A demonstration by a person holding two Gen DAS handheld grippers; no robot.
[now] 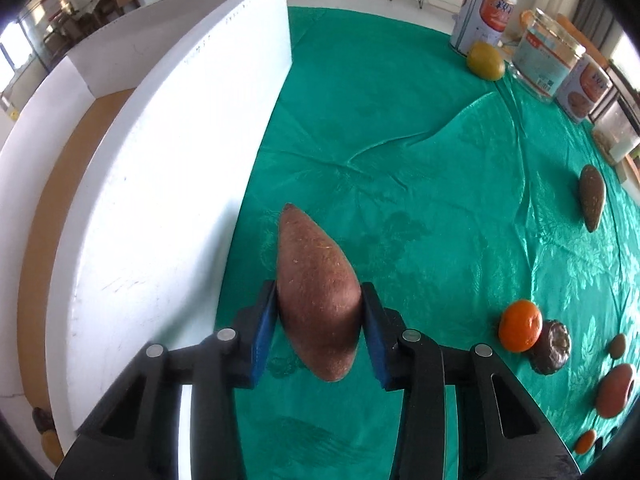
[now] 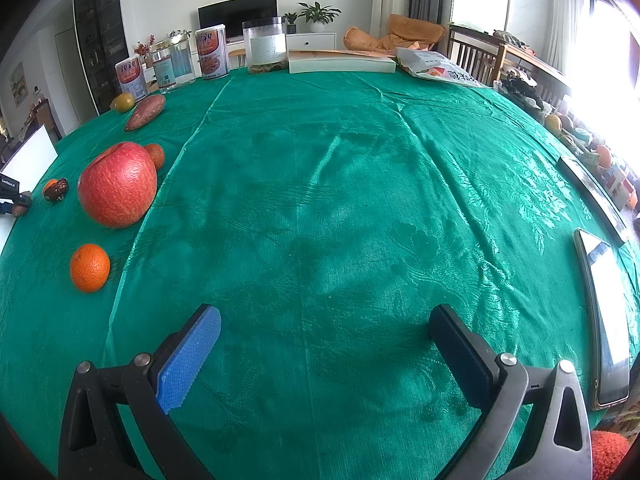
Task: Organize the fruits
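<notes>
I am working in a home living room: a flat black television (image 2: 237,11) on the wall, a green leafy potted plant (image 2: 319,14), and a floppy orange beanbag seat (image 2: 396,32).

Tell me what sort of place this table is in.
Most likely a home living and dining room: a television on the far wall, a potted plant on a white cabinet, and wooden chairs beside the table with its green cloth.

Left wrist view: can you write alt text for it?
The left gripper holds a sweet potato between its jaws over a green tablecloth, beside a white box. An orange and a mango lie farther right.
</notes>
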